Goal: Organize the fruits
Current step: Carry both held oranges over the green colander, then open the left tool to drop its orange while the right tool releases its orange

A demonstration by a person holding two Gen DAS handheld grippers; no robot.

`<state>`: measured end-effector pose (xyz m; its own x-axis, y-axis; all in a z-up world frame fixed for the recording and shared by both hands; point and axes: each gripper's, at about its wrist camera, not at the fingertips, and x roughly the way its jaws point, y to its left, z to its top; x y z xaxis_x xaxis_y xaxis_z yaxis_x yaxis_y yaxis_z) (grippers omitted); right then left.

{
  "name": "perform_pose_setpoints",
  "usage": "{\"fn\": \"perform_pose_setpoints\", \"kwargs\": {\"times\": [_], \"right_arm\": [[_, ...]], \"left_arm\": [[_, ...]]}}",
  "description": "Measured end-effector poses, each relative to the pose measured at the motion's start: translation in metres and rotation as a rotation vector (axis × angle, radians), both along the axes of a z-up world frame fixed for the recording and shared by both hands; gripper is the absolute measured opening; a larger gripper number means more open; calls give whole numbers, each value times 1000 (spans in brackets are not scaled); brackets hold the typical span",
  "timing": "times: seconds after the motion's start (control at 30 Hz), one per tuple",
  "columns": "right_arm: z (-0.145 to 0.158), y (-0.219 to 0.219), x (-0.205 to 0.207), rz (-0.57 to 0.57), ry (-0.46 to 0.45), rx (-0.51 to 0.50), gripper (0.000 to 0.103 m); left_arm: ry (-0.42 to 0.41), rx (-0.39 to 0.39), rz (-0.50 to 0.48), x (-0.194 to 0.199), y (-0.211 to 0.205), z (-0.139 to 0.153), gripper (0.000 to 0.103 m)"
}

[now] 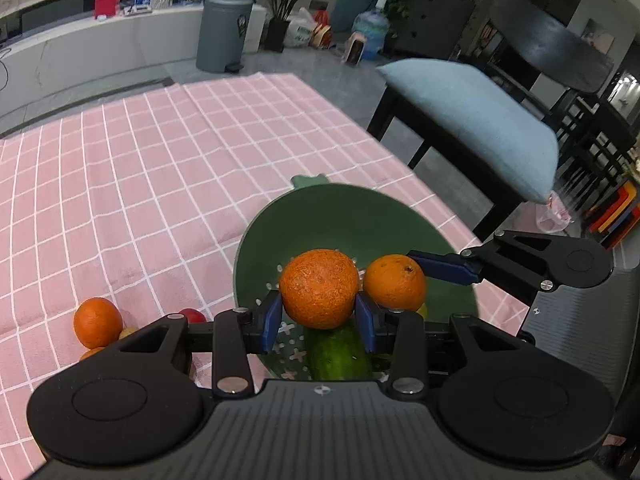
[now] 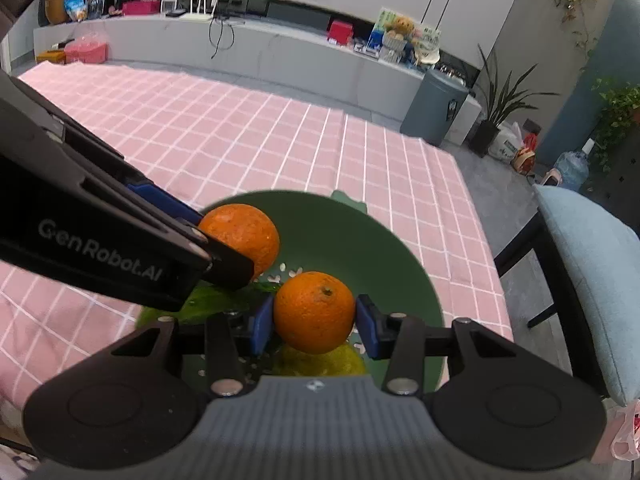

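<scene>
Green plastic colander [image 1: 256,248] sits on the pink checked cloth [image 1: 160,160], and both grippers hover over it. The left gripper [image 1: 319,316] pinches a rough-skinned orange [image 1: 319,288]; the right gripper [image 2: 314,322] pinches a smoother orange [image 2: 314,312] at its three o'clock. A cucumber [image 1: 338,354] lies in the colander below. More fruit [image 1: 97,322] rests on the cloth at nine o'clock.

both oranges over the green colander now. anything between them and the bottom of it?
Partly. Under the left gripper and its orange lies a cucumber; under the right gripper and its orange sits a yellow-green fruit. Otherwise the colander is open, with bare bottom further in.
</scene>
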<state>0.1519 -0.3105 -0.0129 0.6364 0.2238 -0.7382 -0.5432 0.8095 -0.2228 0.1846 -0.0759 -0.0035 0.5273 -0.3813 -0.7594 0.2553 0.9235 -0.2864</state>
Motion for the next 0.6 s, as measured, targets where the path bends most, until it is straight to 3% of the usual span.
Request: {"fn": "perform_pose_setpoints", "kwargs": {"times": [0.6], "right_arm": [[-19, 0, 15, -25, 34, -24, 44]], "left_arm": [[44, -20, 72, 30, 3, -10, 45]]}}
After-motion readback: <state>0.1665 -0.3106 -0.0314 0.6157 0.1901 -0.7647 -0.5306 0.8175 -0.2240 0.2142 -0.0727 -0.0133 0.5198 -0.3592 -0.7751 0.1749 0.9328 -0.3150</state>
